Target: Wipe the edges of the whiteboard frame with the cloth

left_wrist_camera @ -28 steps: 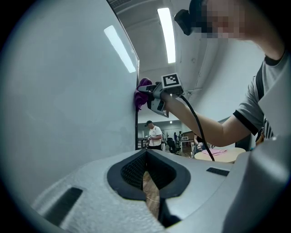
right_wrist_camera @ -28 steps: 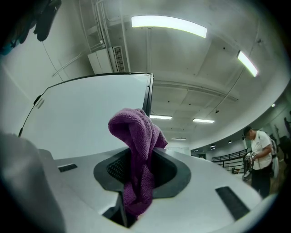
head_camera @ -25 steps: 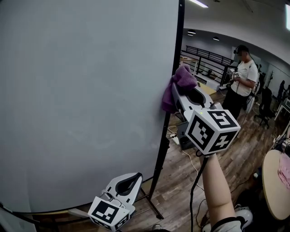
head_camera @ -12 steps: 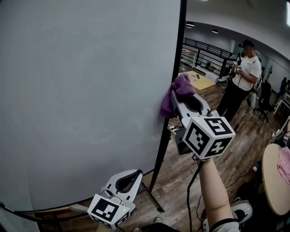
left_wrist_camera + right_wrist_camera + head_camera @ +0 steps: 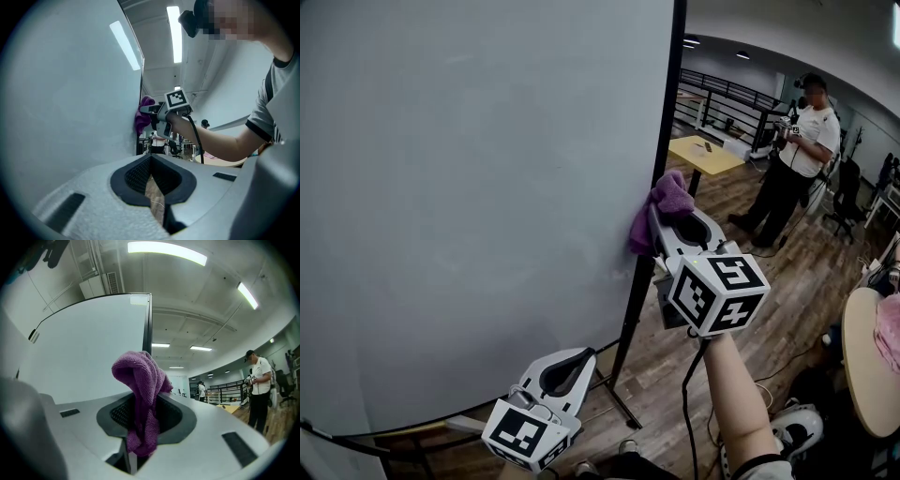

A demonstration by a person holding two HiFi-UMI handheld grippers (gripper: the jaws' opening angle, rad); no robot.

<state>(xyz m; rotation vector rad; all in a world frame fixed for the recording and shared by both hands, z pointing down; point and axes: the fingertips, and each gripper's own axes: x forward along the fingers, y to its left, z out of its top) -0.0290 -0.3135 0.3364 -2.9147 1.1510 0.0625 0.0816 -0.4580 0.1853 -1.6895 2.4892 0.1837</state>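
- The right tongs [image 5: 666, 223] are clamped on a purple cloth [image 5: 655, 206]. In the right gripper view the cloth [image 5: 141, 380] bunches up above the tips of the tongs [image 5: 139, 401], and its lower end drops out of sight into the gap between the pads.
- In the head view the cloth lies against the black right-hand frame [image 5: 663, 141] of the whiteboard [image 5: 469, 187], about halfway up what shows, with a fold lapping onto the white face. The wad covers the contact itself.
- The left tongs [image 5: 569, 371] are held low near the board's bottom edge. Their own view shows them [image 5: 152, 177] closed to a thin slit with only wooden floor behind and nothing held.
- The board's top and left side are cut off in the head view, and the stand's foot [image 5: 619, 417] is partly covered by the left tongs.
- A forearm [image 5: 737, 394] runs out of the picture at the bottom.
- Another person [image 5: 795, 159] stands well behind the board, too small to make out what their hands hold.
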